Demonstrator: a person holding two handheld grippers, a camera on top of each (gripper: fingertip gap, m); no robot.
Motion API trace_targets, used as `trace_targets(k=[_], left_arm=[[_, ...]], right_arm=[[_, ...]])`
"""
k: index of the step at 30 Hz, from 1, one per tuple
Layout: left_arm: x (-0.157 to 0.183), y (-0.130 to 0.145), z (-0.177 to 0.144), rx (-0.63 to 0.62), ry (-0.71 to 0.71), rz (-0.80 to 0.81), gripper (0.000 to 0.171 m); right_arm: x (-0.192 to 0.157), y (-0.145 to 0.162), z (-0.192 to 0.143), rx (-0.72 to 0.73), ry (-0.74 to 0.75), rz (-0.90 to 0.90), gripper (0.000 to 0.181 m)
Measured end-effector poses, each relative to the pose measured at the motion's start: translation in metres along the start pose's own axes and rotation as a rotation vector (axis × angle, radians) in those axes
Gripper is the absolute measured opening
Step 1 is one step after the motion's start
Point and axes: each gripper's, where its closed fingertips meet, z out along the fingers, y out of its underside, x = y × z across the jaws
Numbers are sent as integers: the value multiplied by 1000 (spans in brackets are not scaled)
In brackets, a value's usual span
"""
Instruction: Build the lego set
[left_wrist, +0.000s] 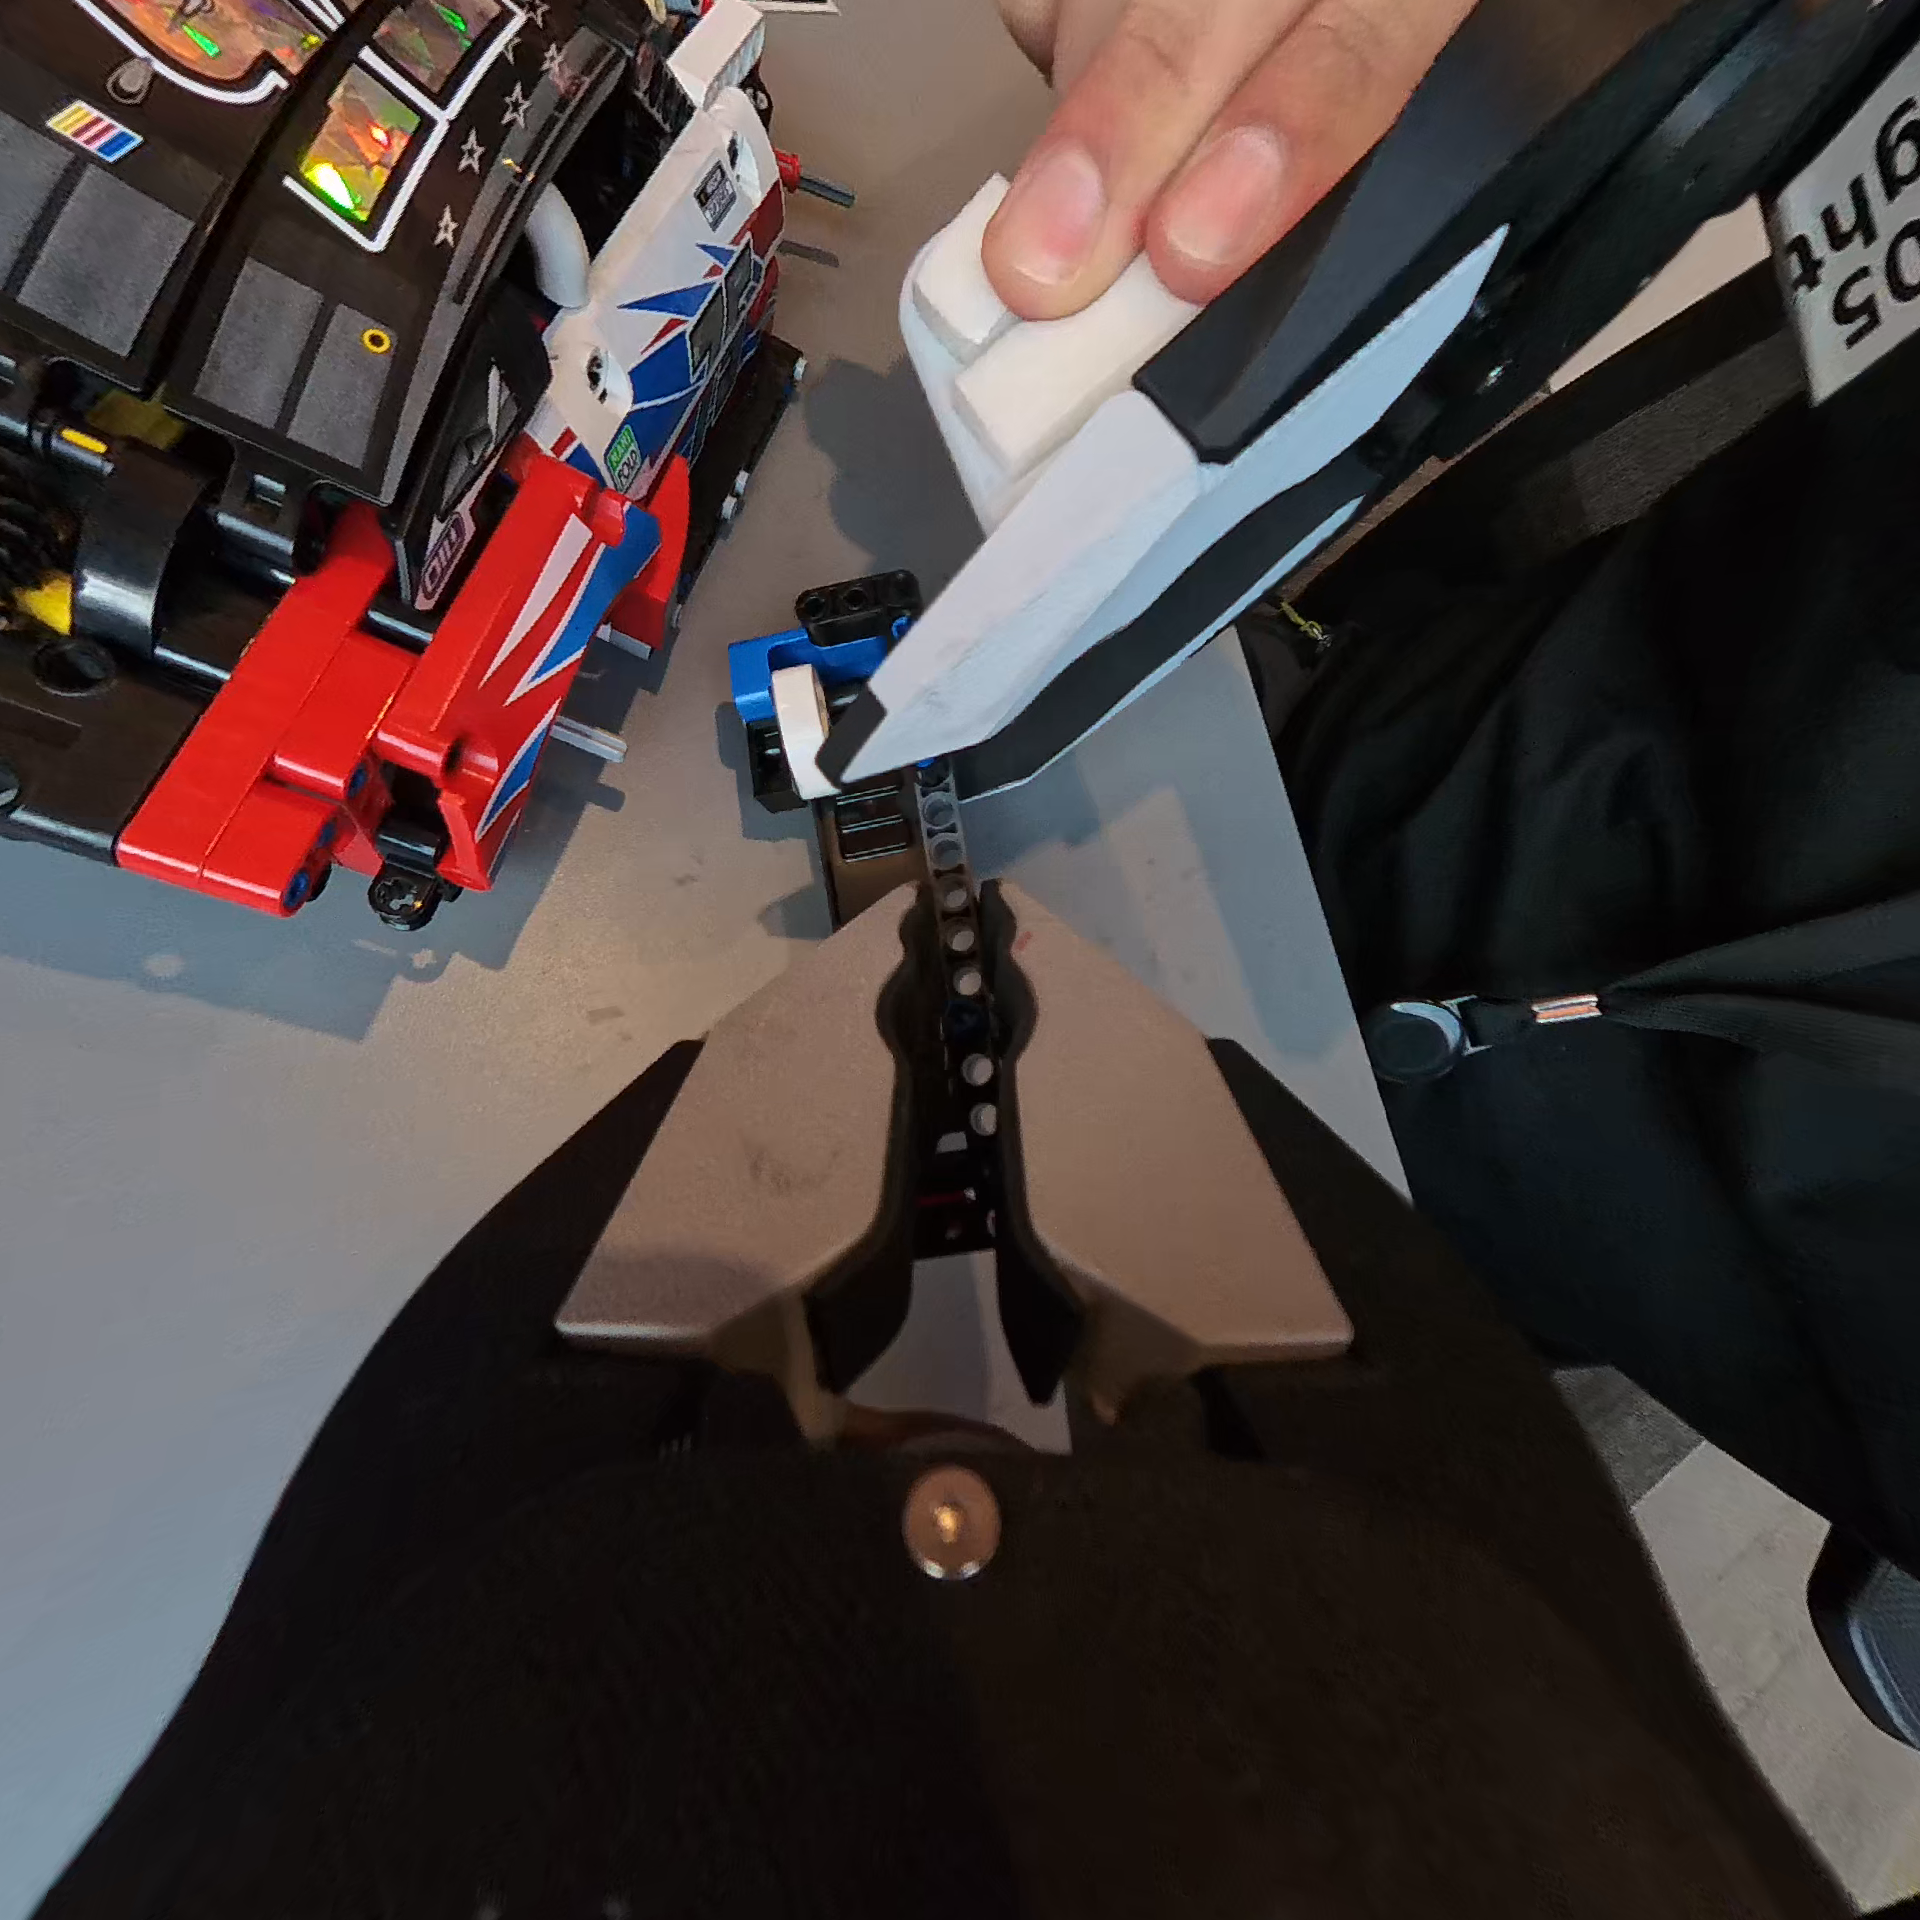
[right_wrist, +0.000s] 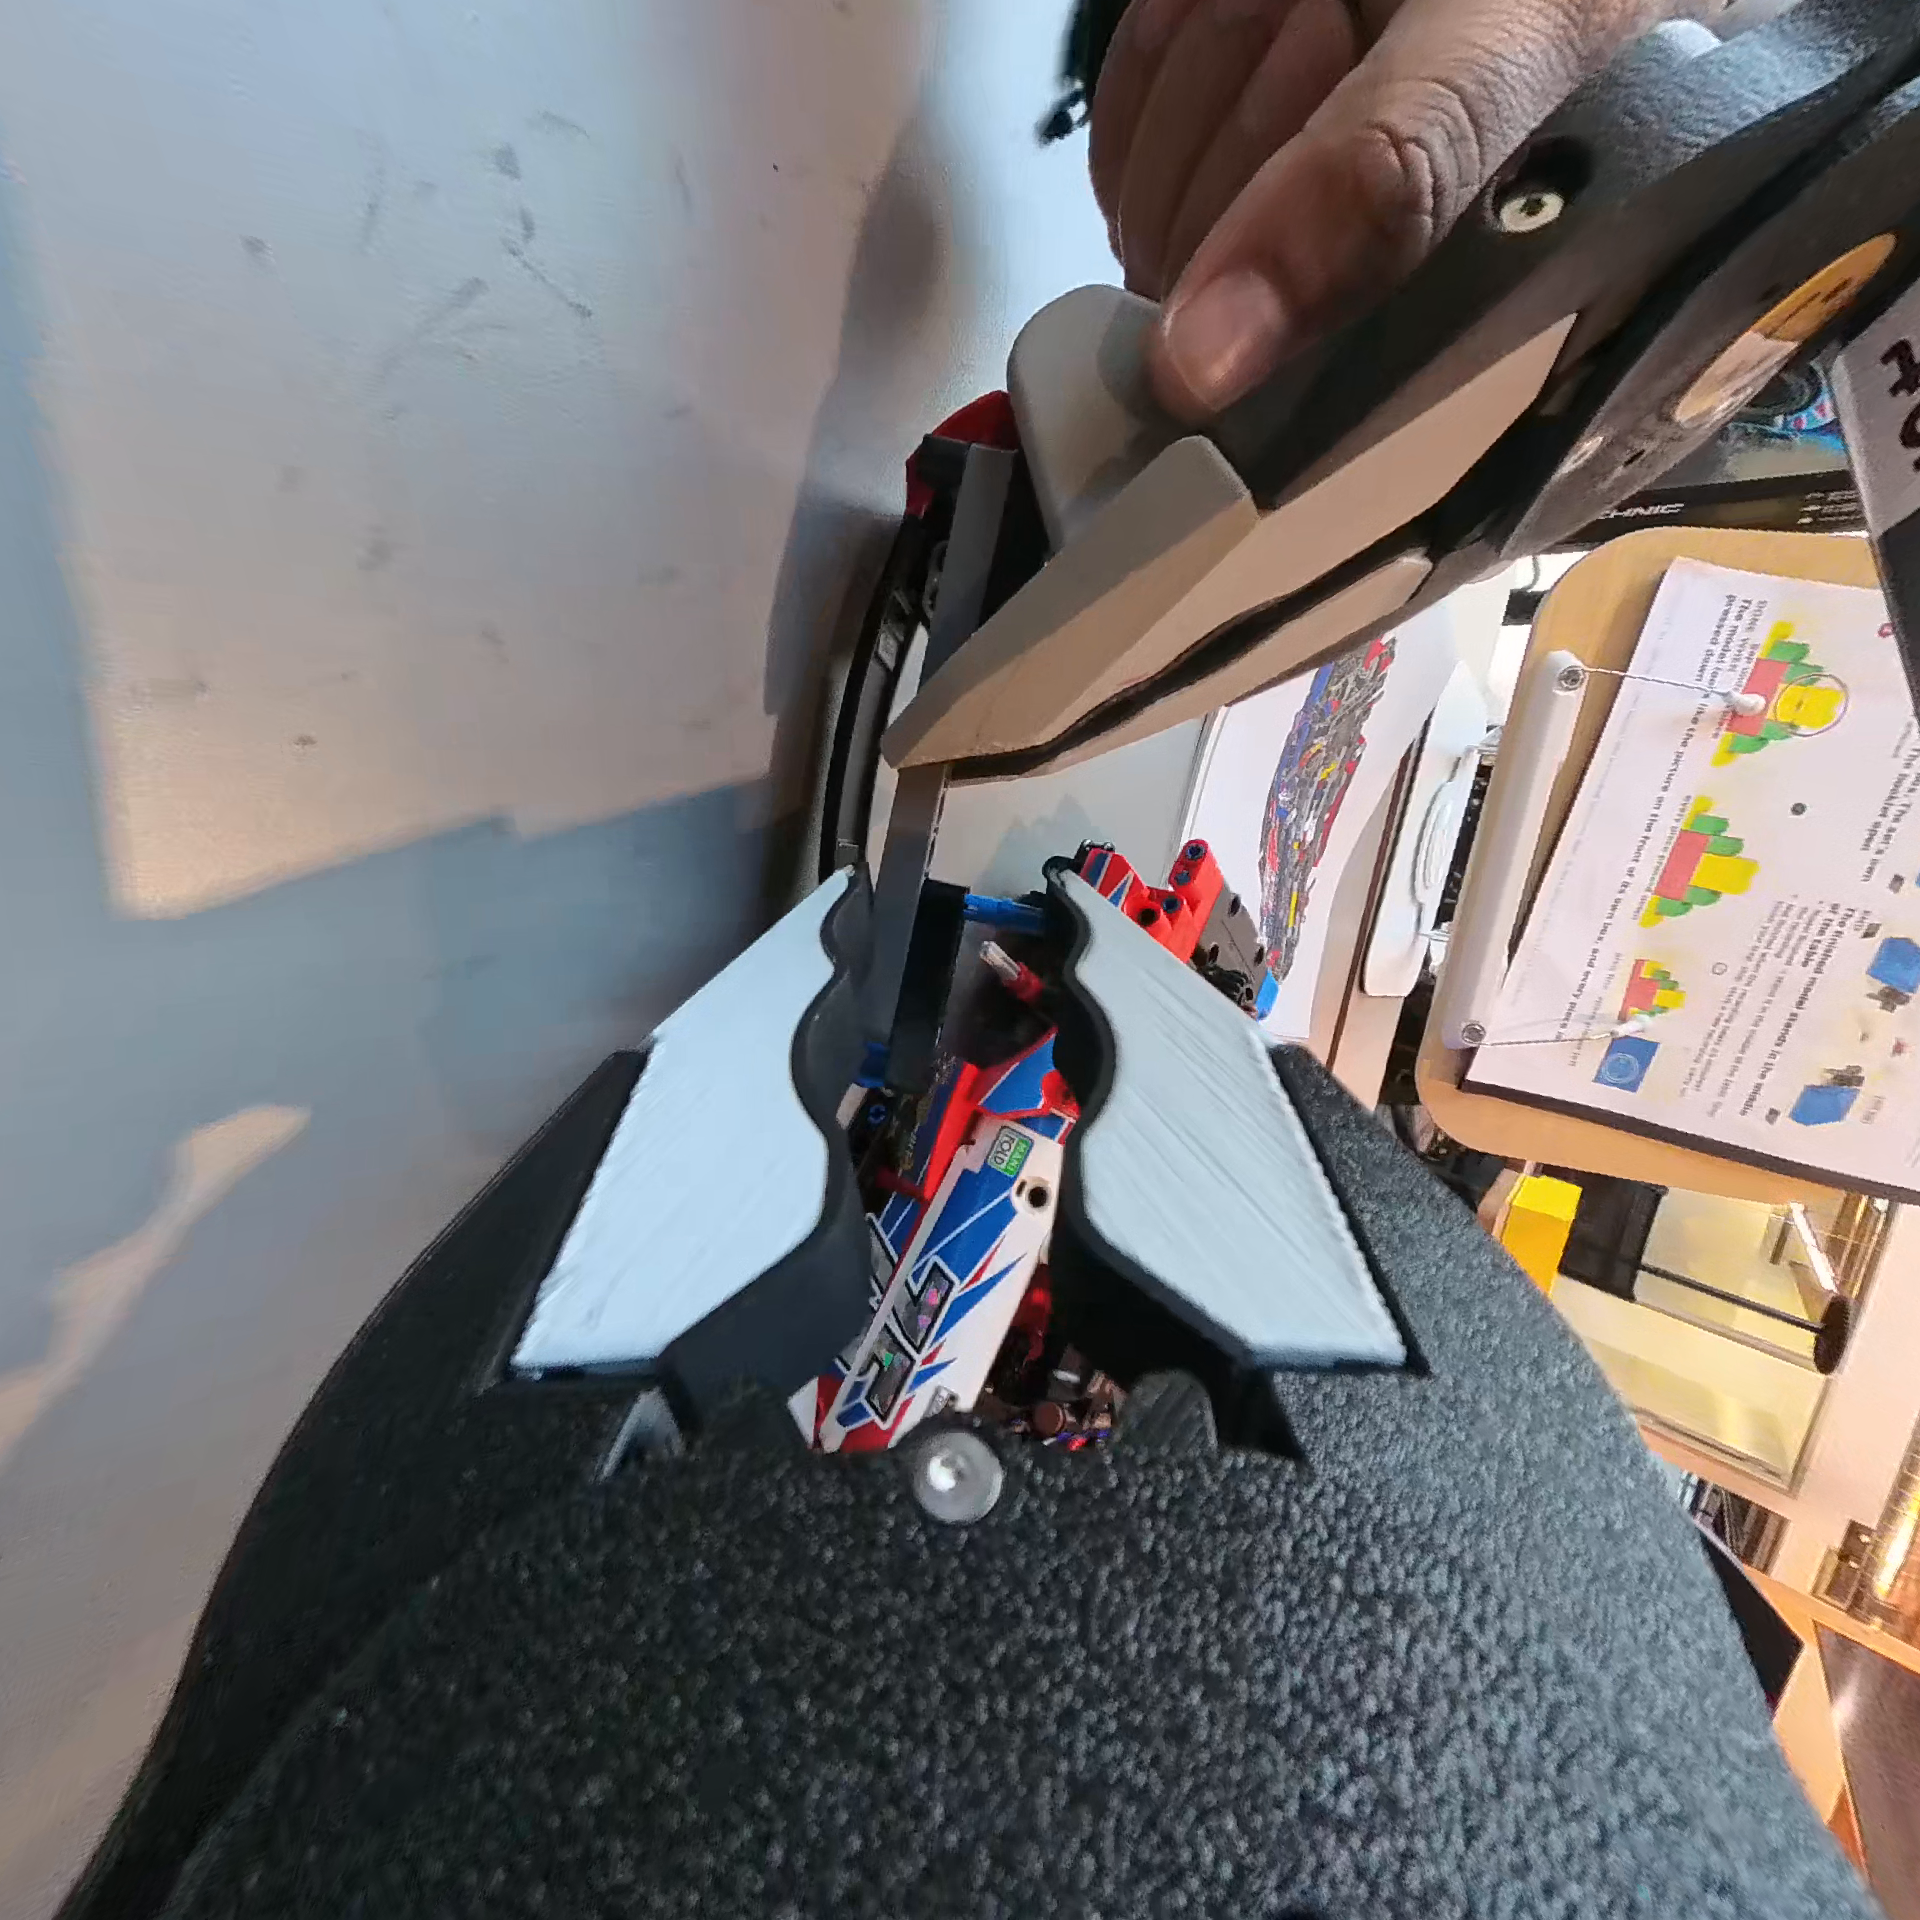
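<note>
Left gripper (left_wrist: 961, 914) clamping black beam (left_wrist: 966, 997), car (left_wrist: 395, 468) left

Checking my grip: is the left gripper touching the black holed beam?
Touching. Left wrist view shows the left gripper shut on the black holed beam, pads pressed against both sides.
</note>
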Motion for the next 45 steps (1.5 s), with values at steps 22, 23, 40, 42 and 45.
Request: trace_targets(k=[22,23,40,42,45], left_arm=[[5,24,1,-189,-356,460,8],[4,24,2,-188,-363,454,11],[48,-33,-43,373,81,64,5],[58,-41,-50,459,192,-8,5],[64,-45,-54,538,298,-84,5]], right_arm=[[-11,-21,-30,165,-405,625,13],[-11,-18,-28,142,-397,628,18],[36,-26,-62,773,-292,1004,78],[40,-34,-66,826,-308,943,70],[47,-37,-61,806,-295,898,56]])
